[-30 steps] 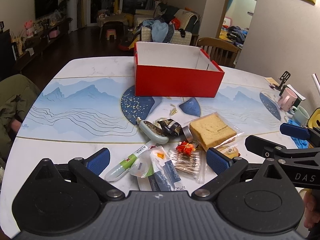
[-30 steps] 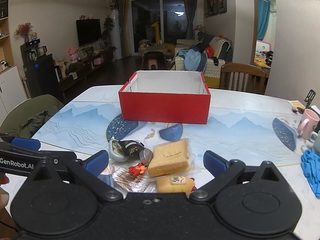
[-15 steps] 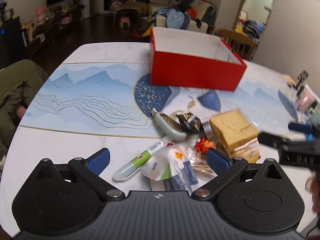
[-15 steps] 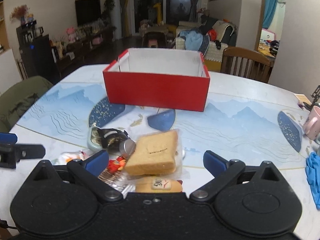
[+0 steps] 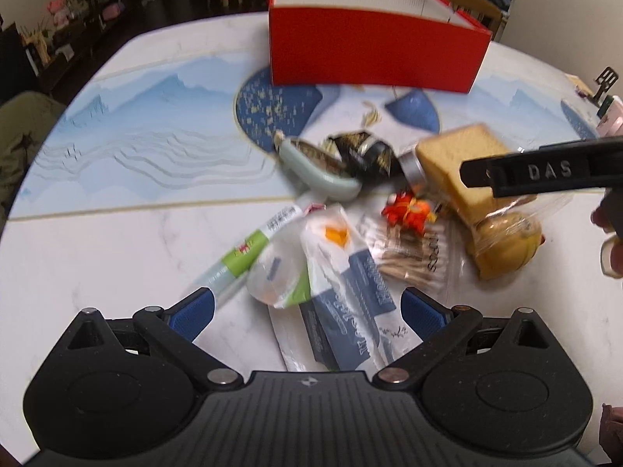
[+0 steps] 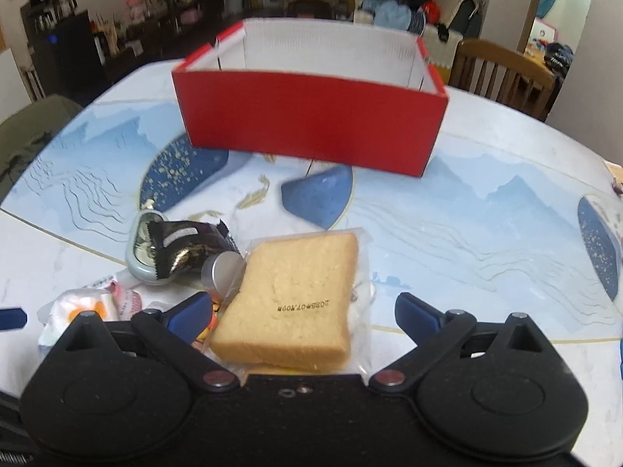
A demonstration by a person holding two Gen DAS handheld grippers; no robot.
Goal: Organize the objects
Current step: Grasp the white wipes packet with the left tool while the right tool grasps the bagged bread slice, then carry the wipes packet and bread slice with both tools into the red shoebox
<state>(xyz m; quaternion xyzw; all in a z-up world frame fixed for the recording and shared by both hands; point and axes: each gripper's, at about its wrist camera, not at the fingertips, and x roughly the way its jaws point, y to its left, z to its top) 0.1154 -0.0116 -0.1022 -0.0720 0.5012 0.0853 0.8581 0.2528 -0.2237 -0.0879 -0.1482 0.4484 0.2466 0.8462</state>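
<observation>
— Two grippers are down over the pile, both with their fingers spread wide and nothing between them. So which step does that make it?

— The reach before a first pick, by the look of it. Take the red box (image 5: 373, 52) as the landmark: its white inside shows nothing in it from these angles, and everything to be sorted lies on the table (image 5: 117, 257) in front of it. Farthest left of the pile is a tube with a green label (image 5: 249, 251), then a small white packet (image 5: 280, 272) and a blue-printed packet (image 5: 350, 311).

— And the left gripper (image 5: 307, 311)?

— It hangs just above those packets, fingers apart on either side of them. Its view is blurred, so contact cannot be judged.

— Further right?

— A pale green case (image 6: 142, 249) and a dark foil wrapper (image 6: 187, 243) sit nearer the box, touching each other. Right of them lies a wrapped bread slice (image 6: 296, 295), with a yellow bun (image 5: 506, 249) below it.

— So the right gripper (image 6: 303, 315) wants the bread?

— Likely. Its open fingers straddle the near end of the slice. The next move calls for lowering, closing gently on soft bread and slippery film, then carrying it forward over the box wall.
</observation>
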